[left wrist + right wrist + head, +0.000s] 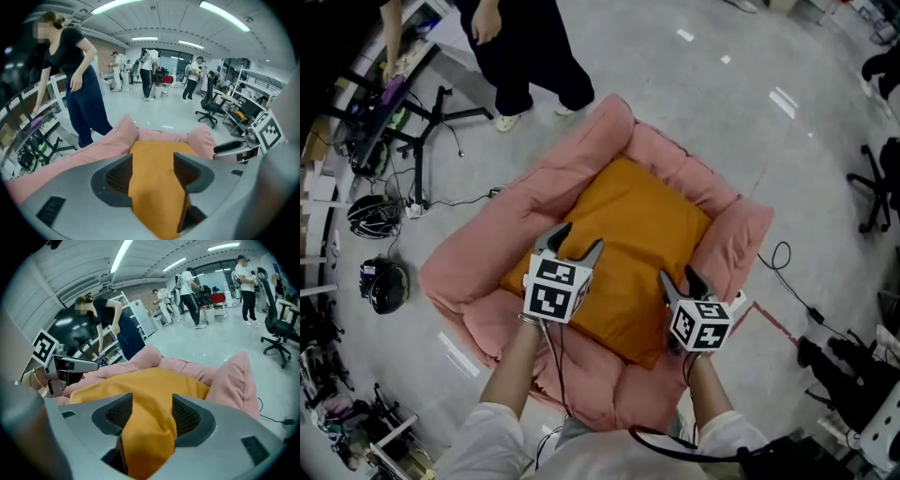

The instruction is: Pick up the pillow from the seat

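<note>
1. Your left hand-held gripper [579, 239] and right hand-held gripper [680, 277] both have jaws apart, with orange pillow [628, 234] fabric between them.
2. The pillow lies in the pink seat [483, 258] on the floor.
3. A person [525, 47] stands near its far corner.

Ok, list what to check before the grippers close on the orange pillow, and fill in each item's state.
1. Left gripper jaws apart: ok.
2. Right gripper jaws apart: ok.
3. Pillow lined up in each gripper's gap: ok, both gripper views show orange cloth between the jaws.
4. Pads touching the cloth: cannot tell.
5. Nothing lying on the pillow: ok, its top is bare as it rests in the seat.
6. Person clear of the seat: ok, standing beyond its far corner, not touching it.
</note>
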Available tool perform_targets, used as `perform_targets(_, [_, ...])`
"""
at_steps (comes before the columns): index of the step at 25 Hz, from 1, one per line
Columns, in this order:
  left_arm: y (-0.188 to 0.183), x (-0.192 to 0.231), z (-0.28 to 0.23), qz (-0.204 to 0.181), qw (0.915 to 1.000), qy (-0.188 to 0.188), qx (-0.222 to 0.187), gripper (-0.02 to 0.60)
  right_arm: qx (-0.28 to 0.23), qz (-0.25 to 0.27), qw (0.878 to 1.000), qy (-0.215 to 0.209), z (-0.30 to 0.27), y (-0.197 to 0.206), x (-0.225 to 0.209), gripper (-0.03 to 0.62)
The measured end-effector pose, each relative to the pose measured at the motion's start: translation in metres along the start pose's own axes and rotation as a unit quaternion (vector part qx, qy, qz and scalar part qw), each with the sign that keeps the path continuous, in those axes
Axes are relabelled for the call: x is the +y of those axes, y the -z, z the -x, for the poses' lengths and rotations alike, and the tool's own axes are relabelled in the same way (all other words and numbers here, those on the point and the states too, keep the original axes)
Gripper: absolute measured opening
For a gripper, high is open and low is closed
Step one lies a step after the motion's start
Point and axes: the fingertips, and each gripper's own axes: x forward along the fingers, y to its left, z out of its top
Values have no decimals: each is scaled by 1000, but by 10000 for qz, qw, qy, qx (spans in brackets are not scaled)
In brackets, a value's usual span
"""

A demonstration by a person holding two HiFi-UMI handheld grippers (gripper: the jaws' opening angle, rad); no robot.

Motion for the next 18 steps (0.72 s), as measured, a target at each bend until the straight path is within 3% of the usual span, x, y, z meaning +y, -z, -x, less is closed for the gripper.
perform_targets(5, [23,10,-42,-150,9964,147,827,339,399,27,9992,-44,-28,24,-14,270])
perform_targets(11, [47,11,-75,-228,9916,164,1260,350,627,-123,9979,39,-51,45,-27,276])
perform_targets(18, [84,14,-105,-468,9713,318,2311,349,891,-388,9951,-161,-72,59,-26,275])
